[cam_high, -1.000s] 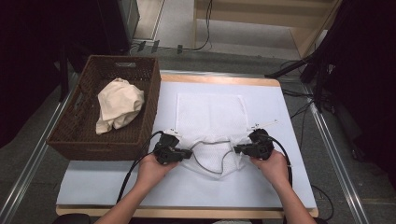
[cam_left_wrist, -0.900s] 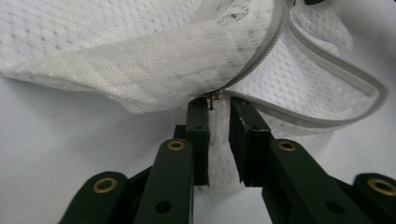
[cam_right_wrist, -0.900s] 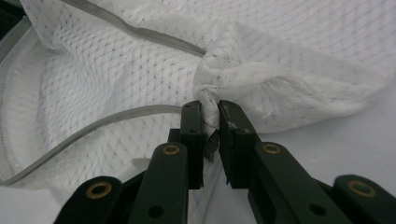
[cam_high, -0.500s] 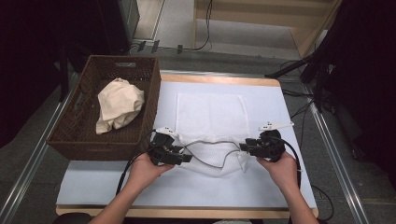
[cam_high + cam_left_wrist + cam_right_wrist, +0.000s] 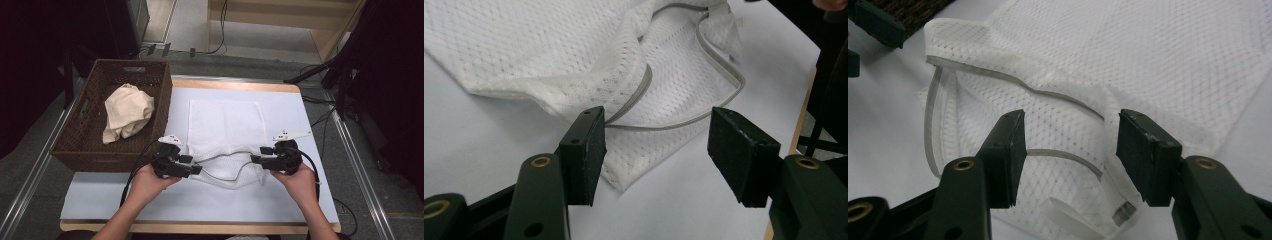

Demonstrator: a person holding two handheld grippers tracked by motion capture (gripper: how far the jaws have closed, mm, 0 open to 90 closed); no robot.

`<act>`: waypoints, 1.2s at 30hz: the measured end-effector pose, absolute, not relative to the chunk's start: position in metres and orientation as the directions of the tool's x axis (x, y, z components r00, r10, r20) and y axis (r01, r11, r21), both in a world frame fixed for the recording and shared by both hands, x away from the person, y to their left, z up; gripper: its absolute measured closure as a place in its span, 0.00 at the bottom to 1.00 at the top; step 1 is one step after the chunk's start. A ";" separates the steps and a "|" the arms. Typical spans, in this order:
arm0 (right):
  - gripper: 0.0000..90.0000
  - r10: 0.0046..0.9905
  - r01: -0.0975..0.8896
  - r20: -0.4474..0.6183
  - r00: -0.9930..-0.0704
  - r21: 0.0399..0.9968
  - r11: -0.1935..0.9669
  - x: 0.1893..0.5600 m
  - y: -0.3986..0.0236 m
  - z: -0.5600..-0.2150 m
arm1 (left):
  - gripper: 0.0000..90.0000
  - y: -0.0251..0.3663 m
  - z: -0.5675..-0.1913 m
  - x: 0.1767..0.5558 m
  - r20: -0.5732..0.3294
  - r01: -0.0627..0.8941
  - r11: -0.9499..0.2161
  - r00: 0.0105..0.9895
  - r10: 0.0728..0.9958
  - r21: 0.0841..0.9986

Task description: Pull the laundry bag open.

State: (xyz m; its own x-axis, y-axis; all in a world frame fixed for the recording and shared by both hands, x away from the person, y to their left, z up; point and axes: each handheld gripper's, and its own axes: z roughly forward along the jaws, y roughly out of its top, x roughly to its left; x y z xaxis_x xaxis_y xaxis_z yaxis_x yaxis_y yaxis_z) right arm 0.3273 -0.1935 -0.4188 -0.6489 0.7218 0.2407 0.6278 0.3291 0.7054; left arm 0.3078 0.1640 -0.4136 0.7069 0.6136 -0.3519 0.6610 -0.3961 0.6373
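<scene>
**Both grippers open over the mesh laundry bag**

At the left of the high view a brown wicker basket (image 5: pixel 90 145) sits partly on the white table (image 5: pixel 300 115), with a crumpled cream cloth (image 5: pixel 127 112) inside it. Just right of the basket, in the lower middle of the frame, the left gripper (image 5: pixel 194 166) points rightward at the near left edge of the white mesh laundry bag (image 5: pixel 225 125). Its jaws have just been opening; in the left gripper view they stand well apart, the bag's corner and its grey zipper edge (image 5: pixel 719 65) lying between them, unpressed by the pads.

The bag lies flat in the middle of the table, its far part smooth, its near end rumpled and gaping along the zipper.

At the right, the right gripper (image 5: pixel 257 155) points leftward at the bag's near right edge. Its jaws too have just been opening and stand apart in the right gripper view, with mesh and zipper below the gap, and a white pull tab (image 5: pixel 1068 217) at the bottom of that frame
</scene>
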 end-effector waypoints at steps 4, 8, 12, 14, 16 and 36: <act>0.50 0.703 0.624 0.249 -0.666 0.702 0.343 0.330 -0.187 -0.426 | 0.45 0.165 -0.412 0.306 -0.357 0.665 -0.389 0.702 0.616 0.638; 0.50 0.689 0.610 0.246 -0.681 0.712 0.348 0.331 -0.182 -0.426 | 0.45 0.164 -0.411 0.303 -0.350 0.658 -0.397 0.709 0.612 0.639; 0.50 0.676 0.593 0.235 -0.698 0.719 0.362 0.332 -0.177 -0.428 | 0.45 0.166 -0.410 0.301 -0.349 0.659 -0.392 0.707 0.616 0.642; 0.50 0.667 0.590 0.240 -0.705 0.720 0.366 0.333 -0.174 -0.429 | 0.45 0.167 -0.410 0.300 -0.351 0.659 -0.384 0.704 0.618 0.647; 0.50 0.661 0.586 0.237 -0.712 0.719 0.374 0.334 -0.170 -0.430 | 0.45 0.168 -0.409 0.298 -0.349 0.657 -0.383 0.705 0.617 0.649; 0.57 0.618 0.578 0.241 -0.748 0.693 0.431 0.350 -0.143 -0.440 | 0.46 0.174 -0.407 0.285 -0.342 0.657 -0.372 0.698 0.630 0.656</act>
State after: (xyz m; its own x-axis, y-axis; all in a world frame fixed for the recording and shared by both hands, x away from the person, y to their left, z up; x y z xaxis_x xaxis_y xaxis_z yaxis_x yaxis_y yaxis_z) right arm 0.3501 -0.1431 -0.4403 -0.7484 0.6181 0.2407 0.5785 0.4305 0.6929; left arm 0.2853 0.1740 -0.4069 0.6977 0.6296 -0.3417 0.6569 -0.3719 0.6559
